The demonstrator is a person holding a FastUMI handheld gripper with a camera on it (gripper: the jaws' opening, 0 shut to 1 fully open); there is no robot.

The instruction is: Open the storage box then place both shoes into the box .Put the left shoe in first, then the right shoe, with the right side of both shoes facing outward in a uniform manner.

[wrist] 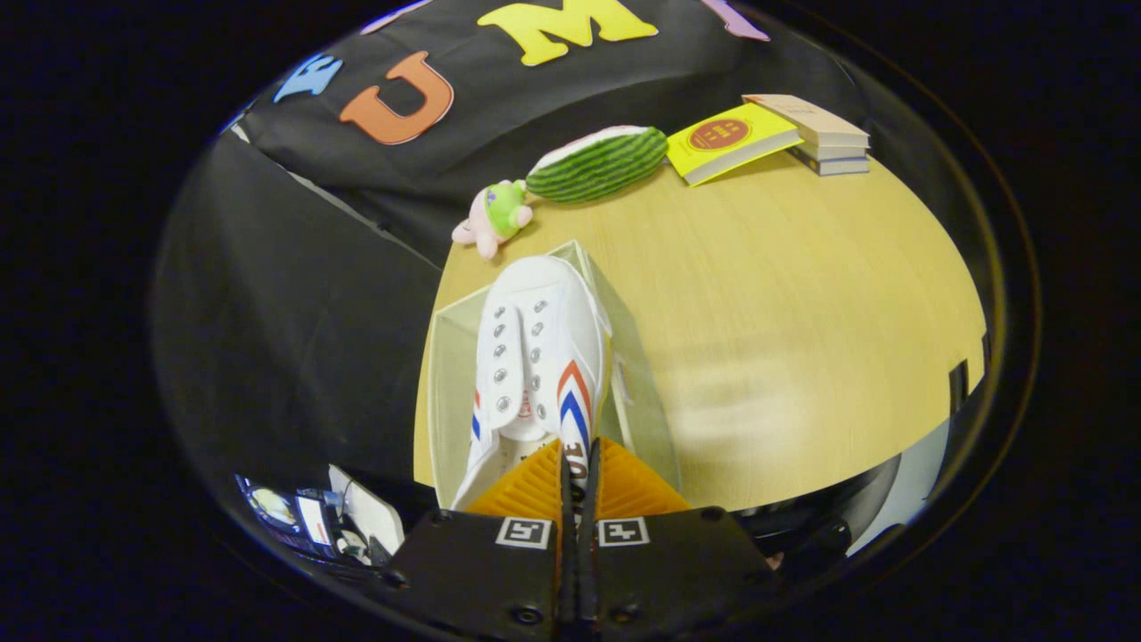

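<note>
- one white shoe (535, 357) pinched at its heel between the nearly closed fingers of the gripper (578, 468), toe at twelve o'clock.
- it hangs over the clear storage box (446, 392), open on the table (784, 312).
- likely step: lowering a shoe in; next, release.

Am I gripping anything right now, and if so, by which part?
Yes. The gripper is shut on the white shoe, both fingers pinching the thin upper at its heel end. The shoe hangs over the clear storage box, toe pointing away.
</note>
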